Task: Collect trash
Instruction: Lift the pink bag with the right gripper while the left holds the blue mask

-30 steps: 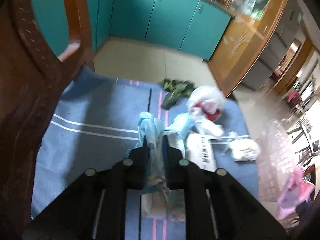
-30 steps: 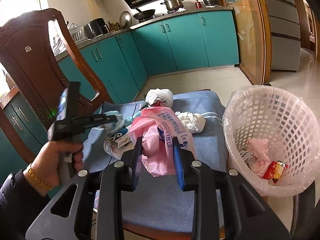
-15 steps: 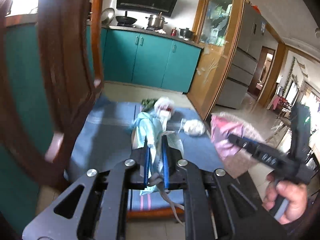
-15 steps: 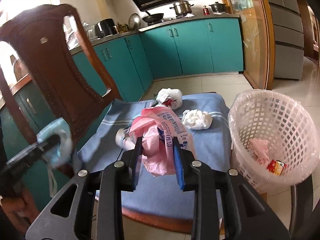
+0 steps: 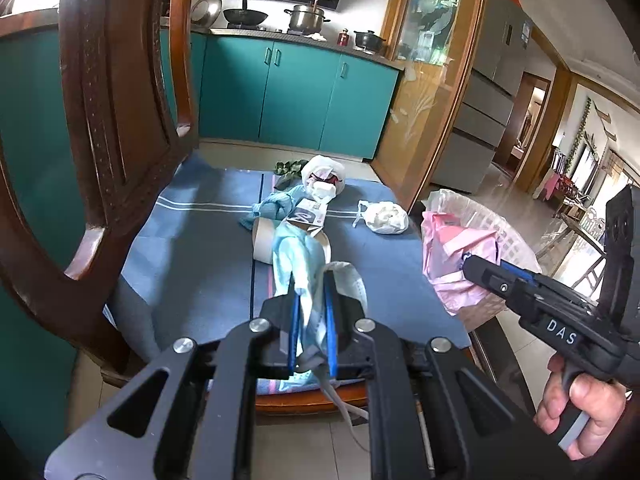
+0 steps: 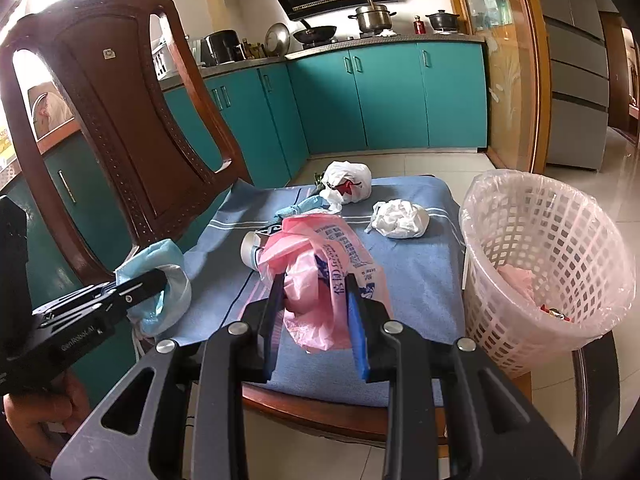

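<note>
Near the seat's front edge, left tongs [image 5: 311, 312] clamp a mask [image 5: 298, 256], right tongs [image 6: 316, 312] a pink bag [image 6: 320, 256].

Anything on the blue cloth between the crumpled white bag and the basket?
No. In the right wrist view, only bare blue cloth separates the crumpled white bag from the basket.

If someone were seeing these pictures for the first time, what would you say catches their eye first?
Probably the two sets of tongs, each clamped on trash above the blue-covered table: the right tongs grip a crumpled pink plastic bag, and the left tongs pinch a pale blue face mask. Next would be the white lattice basket at the table's right edge, lined with plastic and holding a few scraps. A tall carved wooden chair back looms on the left.
</note>
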Motion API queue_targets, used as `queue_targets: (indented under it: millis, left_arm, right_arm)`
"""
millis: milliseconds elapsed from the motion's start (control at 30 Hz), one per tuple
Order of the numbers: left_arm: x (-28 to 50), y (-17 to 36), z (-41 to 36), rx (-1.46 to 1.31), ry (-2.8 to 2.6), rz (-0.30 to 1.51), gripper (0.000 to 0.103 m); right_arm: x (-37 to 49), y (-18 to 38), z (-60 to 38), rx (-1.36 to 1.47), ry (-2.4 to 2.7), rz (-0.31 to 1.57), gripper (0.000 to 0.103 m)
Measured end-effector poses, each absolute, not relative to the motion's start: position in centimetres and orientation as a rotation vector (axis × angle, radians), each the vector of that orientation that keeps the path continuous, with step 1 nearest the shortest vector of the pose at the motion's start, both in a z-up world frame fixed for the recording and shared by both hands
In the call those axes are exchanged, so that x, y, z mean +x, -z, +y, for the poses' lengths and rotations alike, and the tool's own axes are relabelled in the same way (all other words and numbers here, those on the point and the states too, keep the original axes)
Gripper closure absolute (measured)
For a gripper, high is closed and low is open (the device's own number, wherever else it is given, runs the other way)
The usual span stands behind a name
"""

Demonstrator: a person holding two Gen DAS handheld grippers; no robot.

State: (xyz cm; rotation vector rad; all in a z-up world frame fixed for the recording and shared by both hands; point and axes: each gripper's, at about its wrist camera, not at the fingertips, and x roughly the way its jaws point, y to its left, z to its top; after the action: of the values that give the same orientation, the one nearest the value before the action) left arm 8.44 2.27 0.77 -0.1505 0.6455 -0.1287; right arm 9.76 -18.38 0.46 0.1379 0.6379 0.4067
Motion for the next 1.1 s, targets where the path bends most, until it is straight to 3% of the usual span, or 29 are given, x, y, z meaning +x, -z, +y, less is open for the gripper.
queue_targets:
  millis: [1100]
  left_arm:
    - [8.37,-0.21,2.43,-0.142,0.118,0.664,0.089]
  right_arm:
    - [9.61,0.12,-17.89,0.113,-0.420,0.659,0.073]
